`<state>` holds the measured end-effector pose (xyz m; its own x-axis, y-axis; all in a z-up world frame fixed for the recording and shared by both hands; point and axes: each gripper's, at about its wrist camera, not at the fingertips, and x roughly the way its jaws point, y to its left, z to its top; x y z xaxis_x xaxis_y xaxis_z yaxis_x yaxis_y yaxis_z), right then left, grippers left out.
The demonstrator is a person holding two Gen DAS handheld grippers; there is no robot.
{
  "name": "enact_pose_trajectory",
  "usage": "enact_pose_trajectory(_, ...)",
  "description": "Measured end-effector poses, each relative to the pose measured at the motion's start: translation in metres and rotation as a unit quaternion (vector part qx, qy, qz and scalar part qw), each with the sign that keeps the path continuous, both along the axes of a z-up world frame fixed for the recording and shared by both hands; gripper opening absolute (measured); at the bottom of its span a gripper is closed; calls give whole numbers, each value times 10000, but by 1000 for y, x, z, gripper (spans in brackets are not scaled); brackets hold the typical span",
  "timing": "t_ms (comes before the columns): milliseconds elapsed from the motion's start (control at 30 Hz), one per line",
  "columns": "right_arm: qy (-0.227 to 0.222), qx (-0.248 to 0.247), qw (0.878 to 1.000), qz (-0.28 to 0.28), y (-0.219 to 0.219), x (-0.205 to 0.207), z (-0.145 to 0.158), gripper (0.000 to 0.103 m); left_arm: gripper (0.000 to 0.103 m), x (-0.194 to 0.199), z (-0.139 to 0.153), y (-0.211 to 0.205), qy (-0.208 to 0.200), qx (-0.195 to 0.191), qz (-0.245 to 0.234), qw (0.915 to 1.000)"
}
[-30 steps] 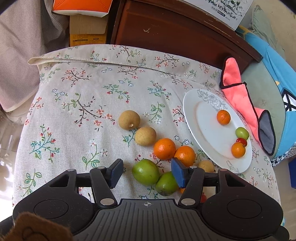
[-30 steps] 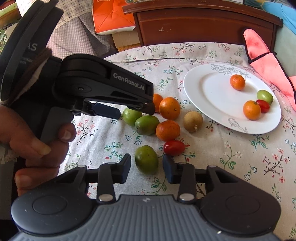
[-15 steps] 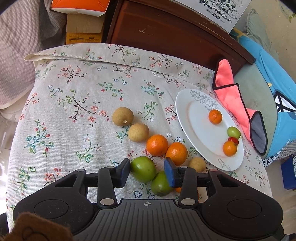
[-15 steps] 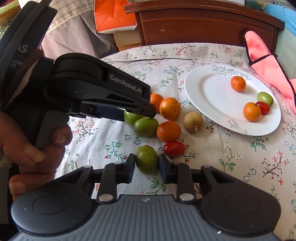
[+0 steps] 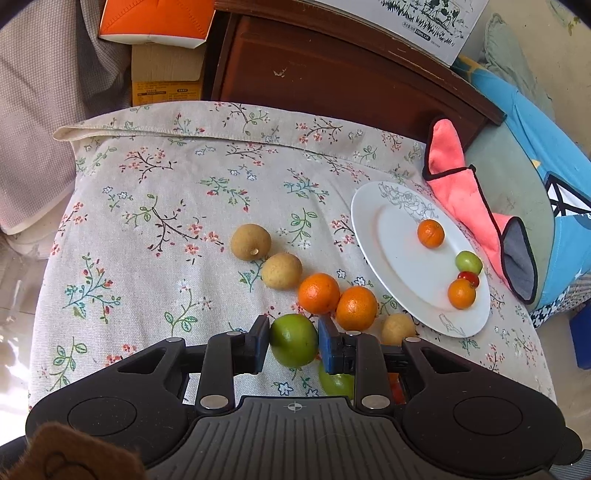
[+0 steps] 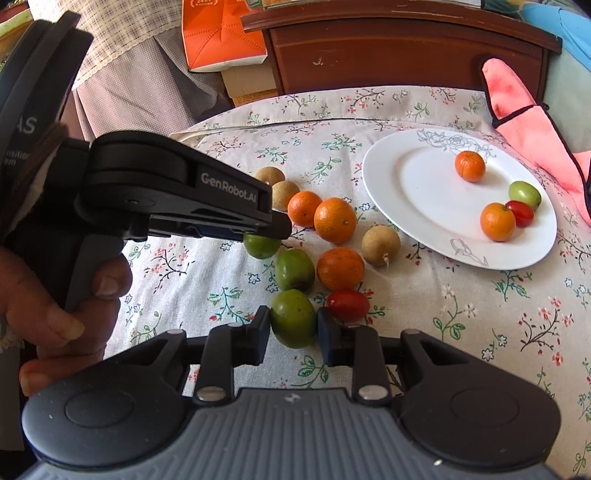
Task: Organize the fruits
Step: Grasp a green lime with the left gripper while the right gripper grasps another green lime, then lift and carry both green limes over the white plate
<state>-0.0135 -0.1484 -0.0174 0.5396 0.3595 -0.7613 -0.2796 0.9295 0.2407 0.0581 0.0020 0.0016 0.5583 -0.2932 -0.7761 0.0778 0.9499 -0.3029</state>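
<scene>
On the floral cloth, my left gripper (image 5: 293, 338) is shut on a green fruit (image 5: 293, 345); in the right wrist view this left gripper (image 6: 271, 230) reaches in from the left over that fruit (image 6: 260, 246). My right gripper (image 6: 293, 325) is shut on another green fruit (image 6: 293, 315), its pads pressing both sides. Loose beside them lie a third green fruit (image 6: 294, 269), oranges (image 6: 340, 268), a red tomato (image 6: 348, 304) and tan round fruits (image 5: 251, 242). The white plate (image 5: 399, 258) at the right holds two oranges, a green fruit and a red tomato.
A pink cloth (image 5: 476, 218) lies just behind the plate's far right rim. A dark wooden cabinet (image 5: 332, 74) and an orange box (image 5: 155, 22) stand behind the table. A person's hand (image 6: 55, 295) grips the left tool's handle.
Both grippers' jaws have closed from apart onto their green fruits. Neither hand has shifted noticeably.
</scene>
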Motion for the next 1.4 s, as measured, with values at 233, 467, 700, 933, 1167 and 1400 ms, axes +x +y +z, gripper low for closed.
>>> enact_pose_trajectory(233,-156,115,9997,-137,-10,1,15,27,26,1,12,3,-211,-51,62,9997)
enact_pose_trajectory(467,-397,190,9978,-491,-31,8,33,27,26,2,25,-5,-559,40,-50,9984)
enact_pose_trajectory(700,-634,180,9938,-900,-58,22,51,27,26,9,34,-16,-744,-29,-257,9969)
enact_pose_trajectory(933,-786,285,9878,-1316,-86,42,63,27,26,24,38,-34,-773,-197,-538,9954)
enact_pose_trajectory(1167,-876,324,9801,-1754,-112,68,59,27,26,36,31,-51,-786,-197,-761,9938)
enact_pose_trajectory(1400,-837,228,9753,-2030,-126,95,39,27,26,48,19,-69,-693,-115,-982,9927)
